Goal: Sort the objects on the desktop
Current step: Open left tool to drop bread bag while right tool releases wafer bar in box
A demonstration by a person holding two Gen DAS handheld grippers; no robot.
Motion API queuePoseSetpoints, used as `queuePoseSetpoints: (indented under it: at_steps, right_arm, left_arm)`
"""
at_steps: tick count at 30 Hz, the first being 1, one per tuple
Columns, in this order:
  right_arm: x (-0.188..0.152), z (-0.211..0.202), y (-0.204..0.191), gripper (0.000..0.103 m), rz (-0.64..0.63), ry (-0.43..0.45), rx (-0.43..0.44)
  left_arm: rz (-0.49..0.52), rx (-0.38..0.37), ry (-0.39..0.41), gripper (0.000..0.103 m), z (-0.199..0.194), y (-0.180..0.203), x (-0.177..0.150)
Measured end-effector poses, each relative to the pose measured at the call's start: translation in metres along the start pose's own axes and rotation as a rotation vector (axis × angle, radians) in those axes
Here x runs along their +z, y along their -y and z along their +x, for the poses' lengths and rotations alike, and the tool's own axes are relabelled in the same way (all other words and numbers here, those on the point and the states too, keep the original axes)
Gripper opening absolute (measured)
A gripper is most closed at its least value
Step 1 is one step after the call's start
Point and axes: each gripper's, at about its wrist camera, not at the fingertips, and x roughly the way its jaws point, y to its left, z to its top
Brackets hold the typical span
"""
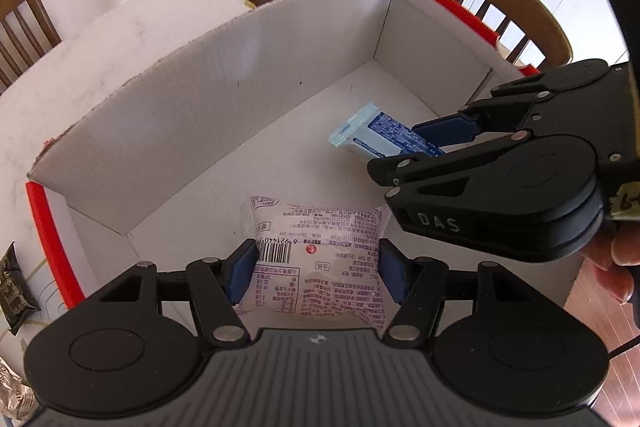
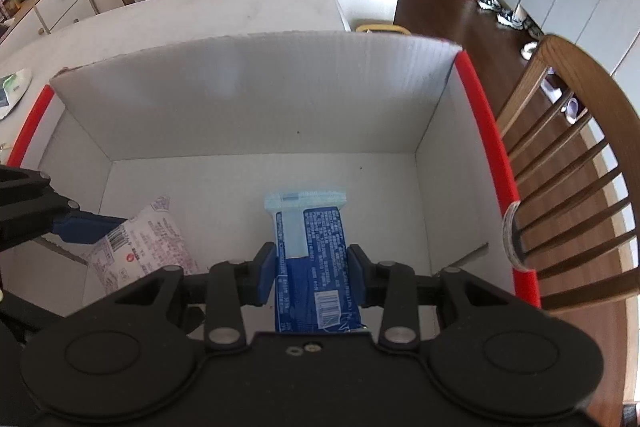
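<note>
Left wrist view: left gripper [image 1: 318,273], blue pads clamped on a clear pink-printed snack packet [image 1: 316,259], held inside a white corrugated cardboard box with red edges [image 1: 224,83].

Right wrist view: right gripper [image 2: 312,277], pads closed on a blue-and-pale-blue wrapped packet [image 2: 312,247], inside the same box [image 2: 248,95].
</note>
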Motion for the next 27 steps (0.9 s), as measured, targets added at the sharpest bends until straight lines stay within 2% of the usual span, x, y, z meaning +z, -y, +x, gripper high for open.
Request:
queuePoseSetpoints:
  at_steps: [10, 18, 20, 25, 27]
  right_arm:
    - [-0.006, 0.015, 0.0, 0.037, 0.009, -0.076, 0.017]
    - [-0.005, 0.026, 0.002, 0.042, 0.028, -0.12, 0.014]
    - [-0.005, 0.028, 0.002, 0.043, 0.028, -0.128, 0.014]
    - [-0.001, 0.025, 0.0, 0.053, 0.021, -0.119, 0.003]
    - [-0.001, 0.022, 0.0, 0.053, 0.025, -0.108, 0.003]
  left_arm:
    - [-0.008, -0.029, -0.081, 0.064, 0.018, -0.003, 0.006]
    - [-0.007, -0.042, -0.086, 0.065, 0.017, -0.007, 0.007]
    - [-0.002, -0.045, -0.084, 0.068, 0.017, -0.007, 0.006]
    - [0.008, -0.036, -0.053, 0.073, 0.012, -0.004, 0.008]
    - [-0.003, -0.036, -0.038, 0.073, 0.01, -0.003, 0.008]
